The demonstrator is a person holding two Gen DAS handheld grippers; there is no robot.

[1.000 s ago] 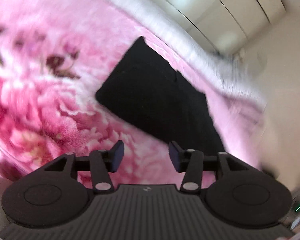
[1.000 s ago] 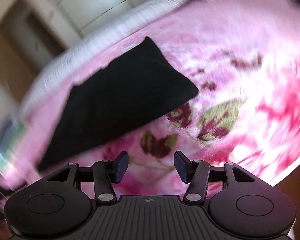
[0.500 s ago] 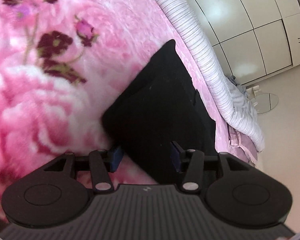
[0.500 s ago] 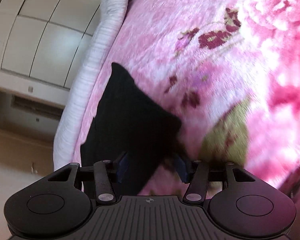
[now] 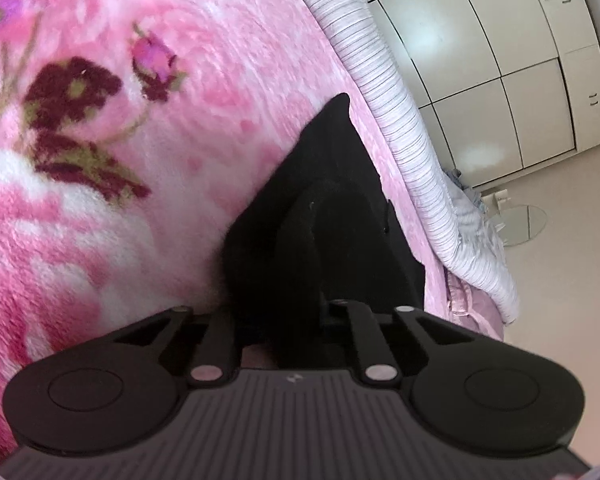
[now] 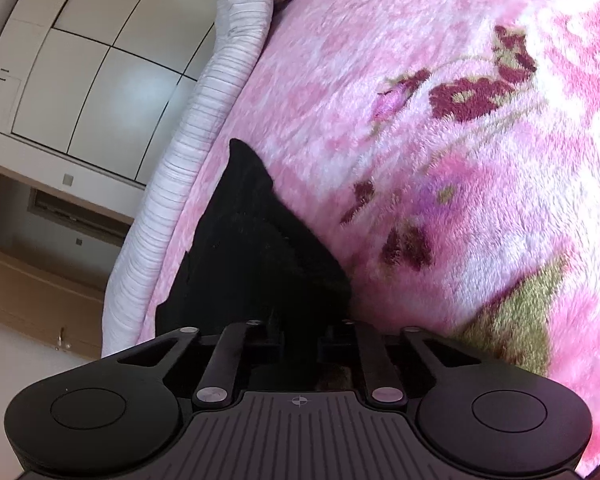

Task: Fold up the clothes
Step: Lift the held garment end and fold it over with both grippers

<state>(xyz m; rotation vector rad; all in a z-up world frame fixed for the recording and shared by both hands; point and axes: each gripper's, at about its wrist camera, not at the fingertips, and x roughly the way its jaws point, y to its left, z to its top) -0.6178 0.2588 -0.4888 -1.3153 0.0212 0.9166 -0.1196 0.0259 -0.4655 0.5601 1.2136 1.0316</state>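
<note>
A black folded garment (image 5: 332, 216) lies on a pink flowered blanket (image 5: 100, 160). My left gripper (image 5: 278, 316) is shut on its near corner, and the cloth bulges up between the jaws and hides the fingertips. In the right wrist view the same black garment (image 6: 252, 248) runs away from me toward the bed's edge. My right gripper (image 6: 300, 330) is shut on its other near corner, fingertips buried in the cloth.
A striped white-lilac quilt roll (image 5: 412, 136) (image 6: 196, 152) runs along the bed's far edge. Beyond it are white wardrobe doors (image 5: 492, 60) (image 6: 92, 64), a beige floor (image 5: 560, 280) and a wooden door (image 6: 28, 292).
Both grippers dropped from above the bed to the garment's near corners and closed on them. The cloth now bunches up between each pair of jaws.
</note>
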